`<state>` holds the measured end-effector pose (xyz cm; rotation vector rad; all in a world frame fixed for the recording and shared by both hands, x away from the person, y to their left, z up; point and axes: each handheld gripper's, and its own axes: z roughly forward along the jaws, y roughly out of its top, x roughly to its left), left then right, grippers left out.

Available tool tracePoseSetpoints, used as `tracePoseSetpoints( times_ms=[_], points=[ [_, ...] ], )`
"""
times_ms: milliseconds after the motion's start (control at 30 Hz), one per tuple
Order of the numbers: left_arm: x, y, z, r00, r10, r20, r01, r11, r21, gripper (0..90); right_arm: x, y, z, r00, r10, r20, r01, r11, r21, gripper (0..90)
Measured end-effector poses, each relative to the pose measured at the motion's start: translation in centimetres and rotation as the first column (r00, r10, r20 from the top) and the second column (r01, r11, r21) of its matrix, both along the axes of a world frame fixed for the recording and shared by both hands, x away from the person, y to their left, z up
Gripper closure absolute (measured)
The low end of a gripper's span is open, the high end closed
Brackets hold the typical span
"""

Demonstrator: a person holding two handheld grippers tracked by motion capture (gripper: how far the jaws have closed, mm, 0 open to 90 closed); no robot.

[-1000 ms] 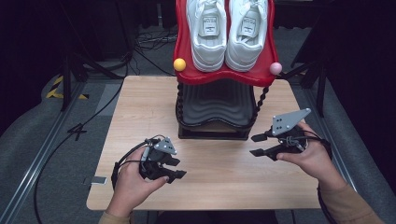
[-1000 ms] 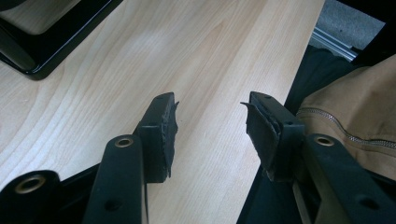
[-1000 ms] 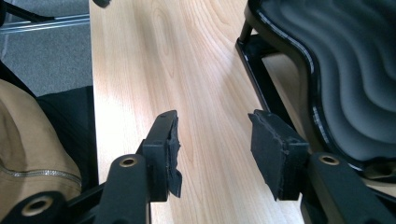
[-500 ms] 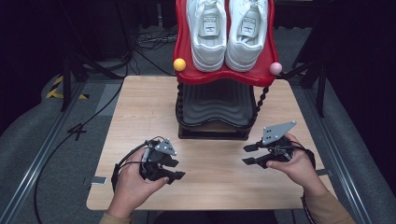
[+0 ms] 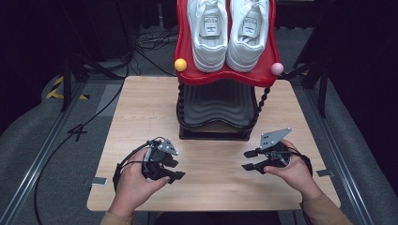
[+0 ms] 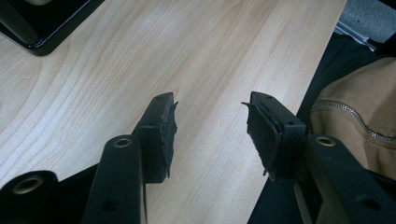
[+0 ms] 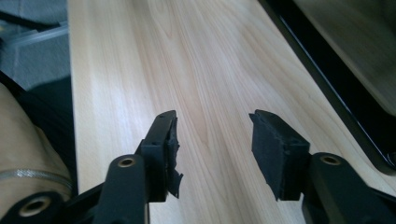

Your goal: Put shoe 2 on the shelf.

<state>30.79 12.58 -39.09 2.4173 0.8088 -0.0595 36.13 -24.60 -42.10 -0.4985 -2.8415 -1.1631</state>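
Both grippers sit low over the near part of the wooden worktop (image 5: 141, 112), each held in one of the person's hands. The left gripper (image 5: 170, 169) is near the front left edge, its jaws apart with bare wood between them. The right gripper (image 5: 251, 160) is near the front right, just ahead of the black base of the shoe rack (image 5: 213, 133), its jaws likewise apart and holding nothing. The rack stands at the middle of the worktop's far half; its red top tray (image 5: 220, 77) carries a pair of white sneakers (image 5: 228, 28) side by side, heels toward the person. A yellow ball (image 5: 180, 64) and a pink ball (image 5: 277, 68) cap the tray's front corners.
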Motion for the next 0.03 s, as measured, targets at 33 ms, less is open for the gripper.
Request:
tracePoseSetpoints(
  times_ms=[33],
  points=[
    [0.07, 0.03, -0.02, 1.0, 0.0, -0.001, 0.0, 1.0, 0.003, 52.3, -0.06, -0.13, 0.09, 1.0, -0.004, -0.007, 0.004, 0.9999, 0.011, 49.8]
  ],
)
